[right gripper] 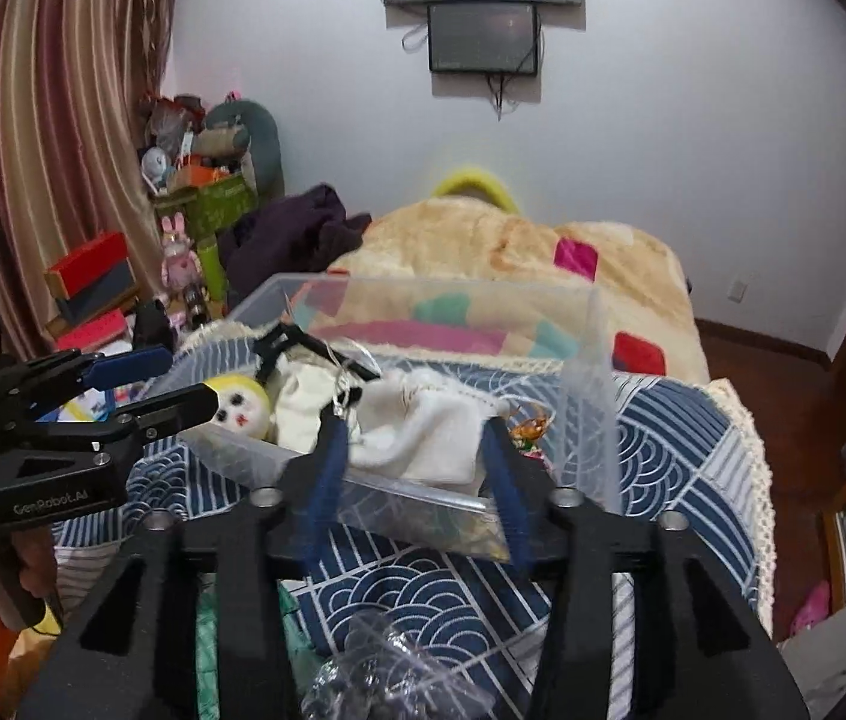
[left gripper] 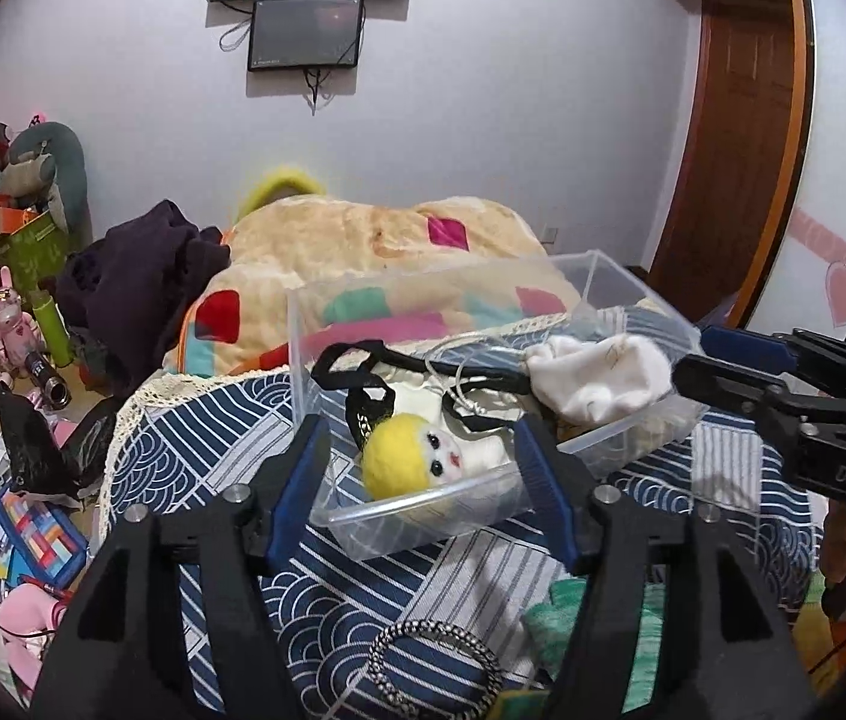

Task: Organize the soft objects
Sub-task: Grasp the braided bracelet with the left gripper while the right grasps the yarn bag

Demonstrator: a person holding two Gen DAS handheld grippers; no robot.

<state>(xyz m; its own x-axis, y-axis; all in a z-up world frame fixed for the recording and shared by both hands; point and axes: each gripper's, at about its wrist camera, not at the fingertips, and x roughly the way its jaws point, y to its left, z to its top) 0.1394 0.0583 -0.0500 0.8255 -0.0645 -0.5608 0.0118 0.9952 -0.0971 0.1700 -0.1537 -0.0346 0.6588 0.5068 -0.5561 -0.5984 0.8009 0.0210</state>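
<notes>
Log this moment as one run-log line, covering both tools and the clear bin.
left tool: open, at doll | right tool: open, at white cloth | clear bin: on bed, holds doll, cloth, black strap

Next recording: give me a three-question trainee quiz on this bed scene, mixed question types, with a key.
1. True or false: the doll with the yellow head lies inside the clear plastic box.
2. Which item lies in the box at the end nearer the right tool?
A. white socks
B. a green bottle
C. a red book
3. Fill in: the box sits on a bedspread with a navy and white ____ pattern.

Key
1. True. Its head rests against the box's near wall, in front of the left tool.
2. A. The socks lie just ahead of that tool's open jaws, untouched.
3. Wave.
</notes>
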